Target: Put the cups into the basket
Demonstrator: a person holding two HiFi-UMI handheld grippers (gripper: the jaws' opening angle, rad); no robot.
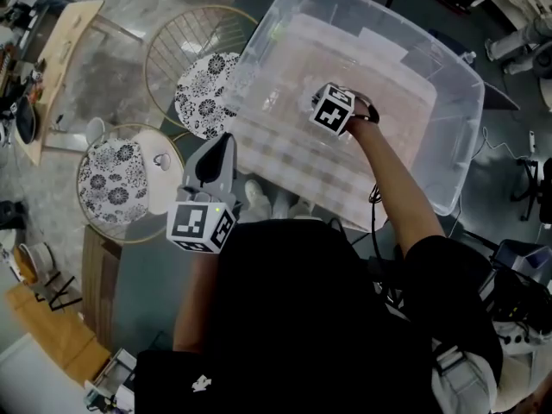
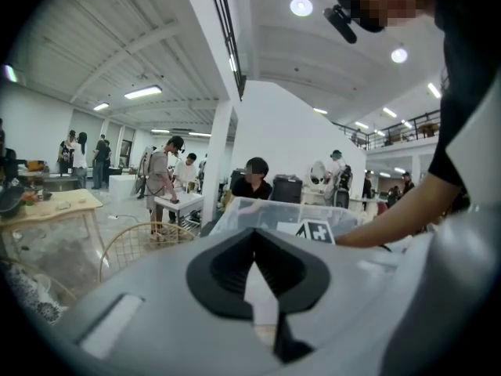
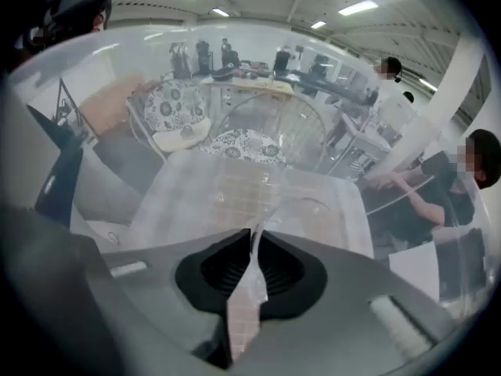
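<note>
Open workshop hall, concrete floor (image 1: 116, 84), wooden counter (image 1: 65, 46) at far left. Beside it, two wire baskets (image 1: 168, 41) w/ floral liners; small white bits in the nearer one, too small to name.

Next along, left claw (image 1: 222, 141) held roughly level over the gap btwn baskets and tub. Tips together, nothing btwn them.

Centre-right, big clear tub (image 1: 448, 63). Right claw (image 3: 254, 229) pointed steeply down inside it, nearly closed, pinching the thin wall of a clear cup (image 3: 270, 214), rim arcing off to the right of the tips. So cup inside the tub, over its checked floor; can't tell if touching down yet.

Prob. thin disposable plastic: v. light, springy, slick, easy to crush or crack. Best taken at wall near rim, as here. Light squeeze only: buckling risk if hard, slip or swing if slack. Hard to spot against the clear tub, so depth best read from the right gripper view.

Tub looks like the drop spot, though wire baskets could equally be meant. Can't tell.
</note>
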